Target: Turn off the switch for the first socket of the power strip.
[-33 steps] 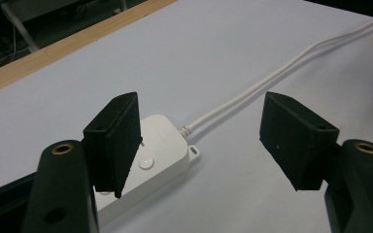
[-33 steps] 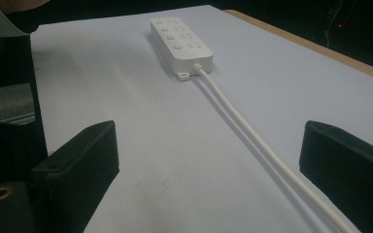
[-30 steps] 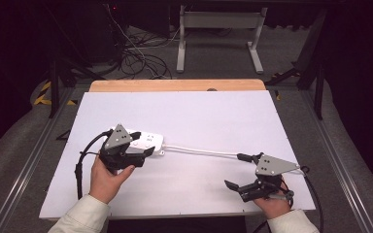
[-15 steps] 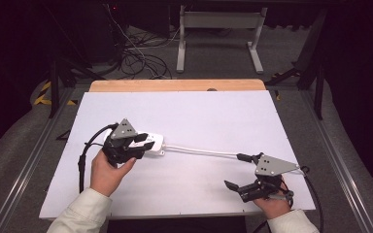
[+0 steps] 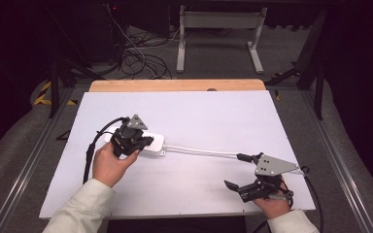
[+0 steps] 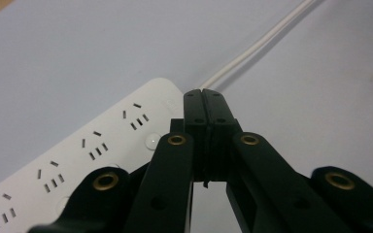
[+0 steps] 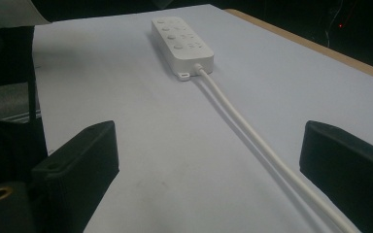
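Since a second ago, the left tool (image 5: 135, 140) has shifted a little toward the far side of the tabletop (image 5: 199, 116) and now sits over the white power strip (image 5: 148, 143), while the right tool (image 5: 245, 175) has stayed where it was near the front right corner. Seen from the left gripper view, the left tool's (image 6: 204, 104) jaws are pressed flat together with nothing between them, their tips hanging above the cable end of the power strip (image 6: 92, 150), whose rows of socket slots run off toward the lower left. The white cable (image 6: 257, 46) leaves that end and runs away across the pale surface. In the high view the cable (image 5: 201, 151) stretches from the strip toward the right tool, ending at a dark plug (image 5: 244, 157) that lies just beside the tool's far jaw. The right tool's (image 7: 209, 150) jaws stand wide apart in the right gripper view, gripping nothing, with the cable (image 7: 252, 131) passing between them on the tabletop and the power strip (image 7: 182, 41) lying well ahead. The person's left hand (image 5: 110, 162) wraps the left tool's handle, and the right hand (image 5: 272, 204) holds the other near the tabletop's front edge. Beyond the far wooden edge, loose cables (image 5: 141, 58) lie on the floor beside a white table frame (image 5: 218, 34).
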`<state>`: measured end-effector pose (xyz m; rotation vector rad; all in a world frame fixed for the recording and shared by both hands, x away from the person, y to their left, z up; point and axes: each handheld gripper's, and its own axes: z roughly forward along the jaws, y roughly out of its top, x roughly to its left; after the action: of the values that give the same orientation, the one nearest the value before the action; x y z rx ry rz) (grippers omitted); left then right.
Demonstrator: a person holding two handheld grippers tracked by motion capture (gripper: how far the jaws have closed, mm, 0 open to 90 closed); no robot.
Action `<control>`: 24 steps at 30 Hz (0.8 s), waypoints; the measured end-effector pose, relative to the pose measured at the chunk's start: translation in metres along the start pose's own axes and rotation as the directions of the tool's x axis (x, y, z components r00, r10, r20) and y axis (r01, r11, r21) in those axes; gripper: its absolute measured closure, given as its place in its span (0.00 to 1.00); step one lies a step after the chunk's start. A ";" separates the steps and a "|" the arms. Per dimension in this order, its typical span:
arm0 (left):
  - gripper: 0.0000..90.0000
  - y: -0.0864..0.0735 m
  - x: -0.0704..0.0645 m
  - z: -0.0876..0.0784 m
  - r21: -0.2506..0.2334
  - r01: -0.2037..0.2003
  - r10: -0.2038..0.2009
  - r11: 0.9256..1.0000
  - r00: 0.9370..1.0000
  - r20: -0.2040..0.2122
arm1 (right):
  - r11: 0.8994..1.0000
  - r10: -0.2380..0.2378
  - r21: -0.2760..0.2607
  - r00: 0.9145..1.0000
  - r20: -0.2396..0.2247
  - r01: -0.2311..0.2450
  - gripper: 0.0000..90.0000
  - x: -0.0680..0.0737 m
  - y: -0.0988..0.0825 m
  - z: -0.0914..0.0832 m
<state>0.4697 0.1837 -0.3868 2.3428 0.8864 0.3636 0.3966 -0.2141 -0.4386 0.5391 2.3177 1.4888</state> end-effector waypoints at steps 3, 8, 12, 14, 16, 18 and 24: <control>1.00 0.003 0.006 0.007 0.043 0.010 -0.010 0.999 1.000 0.005 | 1.000 0.001 0.001 1.000 -0.002 -0.001 0.08 0.000 0.000 0.000; 1.00 0.007 0.015 0.017 0.111 0.027 -0.027 0.993 1.000 0.000 | 1.000 0.002 0.002 1.000 -0.002 -0.002 0.08 0.000 0.000 0.000; 1.00 0.008 0.021 0.023 0.152 0.036 -0.036 0.988 0.999 -0.004 | 1.000 0.002 0.001 1.000 -0.003 -0.002 0.08 0.000 0.000 0.000; 1.00 0.009 0.024 0.026 0.172 0.038 -0.039 0.984 0.999 0.003 | 1.000 0.002 0.002 1.000 -0.003 -0.002 0.08 0.000 0.000 0.000; 1.00 0.009 0.025 0.029 0.188 0.044 -0.046 0.981 0.999 0.006 | 1.000 0.002 0.002 1.000 -0.003 -0.002 0.08 0.000 0.000 0.000; 1.00 0.010 0.026 0.031 0.203 0.045 -0.048 0.978 0.999 0.008 | 1.000 0.003 0.002 1.000 -0.005 -0.003 0.08 0.000 0.000 0.001; 1.00 0.012 0.032 0.040 0.247 0.062 -0.066 0.967 0.998 0.006 | 1.000 0.001 0.000 1.000 -0.005 -0.001 0.08 0.000 0.000 0.000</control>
<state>0.5172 0.1803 -0.4093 2.5314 1.0499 0.2195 0.3968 -0.2140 -0.4391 0.5371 2.3217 1.4928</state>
